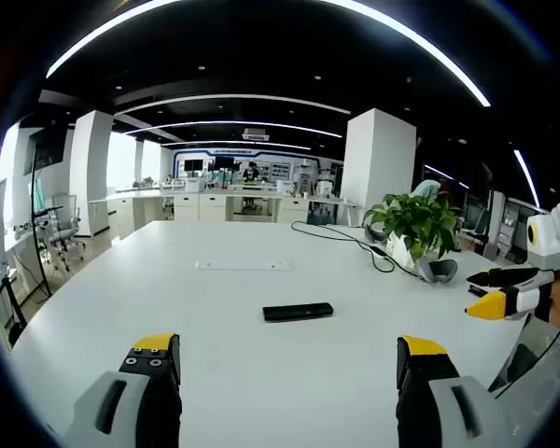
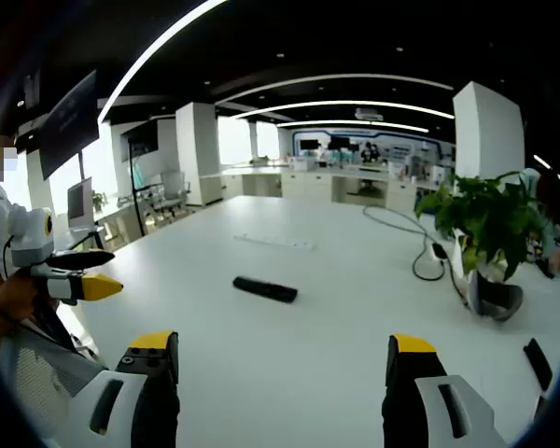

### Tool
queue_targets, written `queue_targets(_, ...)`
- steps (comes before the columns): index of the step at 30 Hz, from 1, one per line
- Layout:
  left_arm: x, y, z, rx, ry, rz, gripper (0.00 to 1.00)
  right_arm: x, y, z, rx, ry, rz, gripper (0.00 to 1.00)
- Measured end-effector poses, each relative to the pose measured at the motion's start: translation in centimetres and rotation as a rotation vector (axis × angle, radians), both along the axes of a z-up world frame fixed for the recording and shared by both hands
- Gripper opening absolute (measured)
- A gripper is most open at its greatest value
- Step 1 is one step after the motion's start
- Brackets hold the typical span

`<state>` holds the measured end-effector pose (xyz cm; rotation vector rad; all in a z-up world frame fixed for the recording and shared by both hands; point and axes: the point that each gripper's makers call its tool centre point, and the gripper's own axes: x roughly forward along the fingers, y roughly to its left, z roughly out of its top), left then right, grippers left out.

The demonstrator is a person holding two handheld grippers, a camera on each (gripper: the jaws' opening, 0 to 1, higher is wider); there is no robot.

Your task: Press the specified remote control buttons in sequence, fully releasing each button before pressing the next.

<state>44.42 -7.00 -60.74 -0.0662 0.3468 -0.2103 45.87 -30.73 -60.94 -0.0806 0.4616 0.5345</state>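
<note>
While both claws hover above the white tabletop, we log the left claw and right claw spread wide, gripping nothing. A slim, flat black remote control lies mid-tabletop, apart from both. From the right gripper view we see the leafy potted plant nearer, plus a small dark flat item at the tabletop's edge

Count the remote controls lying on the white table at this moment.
1. A slim black rectangular remote control lies flat near the middle of the white table, ahead of both grippers' open jaws, with the potted green plant farther off. No others appear.
</note>
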Motion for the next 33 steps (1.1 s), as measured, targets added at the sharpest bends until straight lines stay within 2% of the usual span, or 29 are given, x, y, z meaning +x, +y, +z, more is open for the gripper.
queue_targets(33, -0.01, 0.20, 0.12, -0.007, -0.004, 0.002, 1.00, -0.11, 0.01, -0.03, -0.004, 0.002, -0.002, 0.91)
